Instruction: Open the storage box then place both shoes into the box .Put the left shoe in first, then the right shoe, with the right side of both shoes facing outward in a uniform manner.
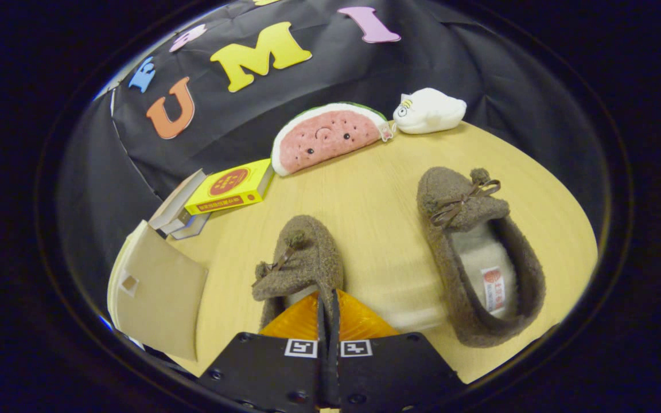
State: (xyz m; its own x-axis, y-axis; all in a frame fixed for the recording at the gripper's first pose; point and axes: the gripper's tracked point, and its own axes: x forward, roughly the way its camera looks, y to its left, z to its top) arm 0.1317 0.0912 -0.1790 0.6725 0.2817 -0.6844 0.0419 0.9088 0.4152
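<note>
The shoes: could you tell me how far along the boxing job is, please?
Done: the box looks open, flap swung out. In hand: the tongs are shut on the near shoe's rim. Left: that shoe goes in, then the far shoe, lying on the table.

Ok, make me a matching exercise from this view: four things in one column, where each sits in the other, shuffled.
Things:
1. fingers
2. second slipper
3. watermelon plush
4. yellow box

Places:
A. on the stacked books
B. pinched on the near slipper's edge
C. against the wall, beside the white plush
D. lying free on the table

Pairs: 1-B, 2-D, 3-C, 4-A
</note>
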